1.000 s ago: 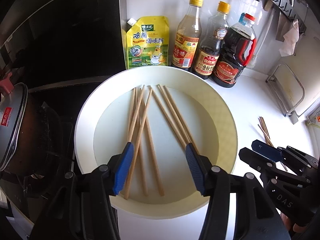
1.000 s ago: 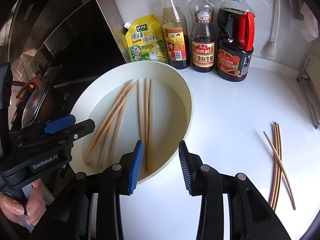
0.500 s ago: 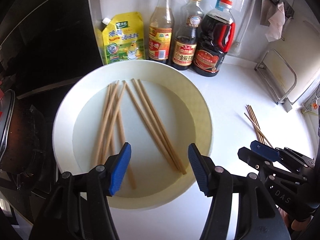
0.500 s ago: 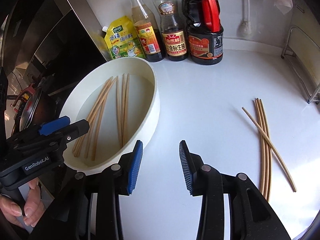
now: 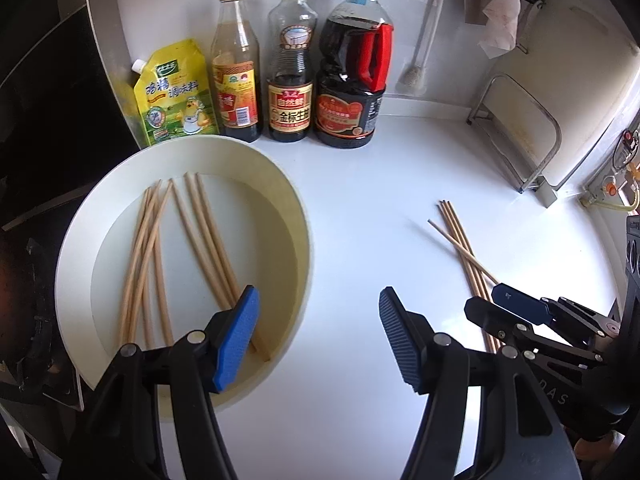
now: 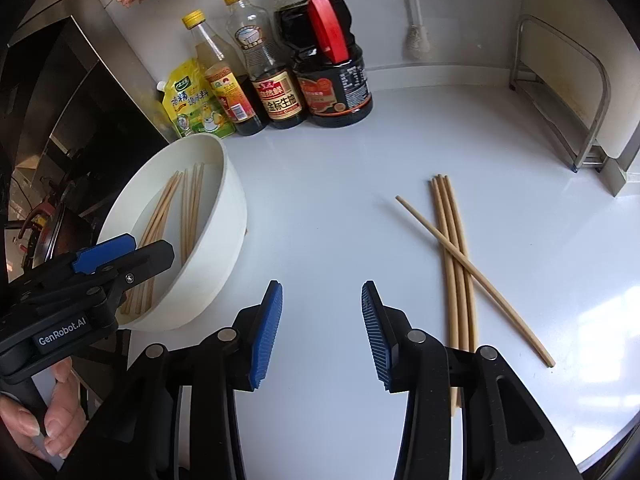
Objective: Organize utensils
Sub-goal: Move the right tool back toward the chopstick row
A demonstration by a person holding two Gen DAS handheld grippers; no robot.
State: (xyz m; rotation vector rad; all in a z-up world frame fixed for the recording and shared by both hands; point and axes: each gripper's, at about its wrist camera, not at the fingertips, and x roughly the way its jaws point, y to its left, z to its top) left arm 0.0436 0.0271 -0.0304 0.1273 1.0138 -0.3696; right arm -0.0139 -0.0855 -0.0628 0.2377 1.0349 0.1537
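Several wooden chopsticks (image 5: 192, 248) lie in a cream round basin (image 5: 80, 240) at the left; the basin (image 6: 224, 216) also shows in the right wrist view. More loose chopsticks (image 6: 454, 248) lie on the white counter at the right, one crossing the others; they also show in the left wrist view (image 5: 460, 236). My left gripper (image 5: 318, 336) is open and empty, above the basin's right rim and the counter. My right gripper (image 6: 320, 328) is open and empty above the counter, left of the loose chopsticks.
A yellow seasoning pouch (image 5: 176, 96) and three sauce bottles (image 5: 292, 64) stand along the back wall. A metal rack (image 6: 568, 92) stands at the right. A dark stove and pot (image 5: 24, 288) are left of the basin. The counter edge (image 6: 600, 444) curves at lower right.
Both grippers have swung to the right, away from the basin toward the loose chopsticks on the counter. Both stayed open and empty.
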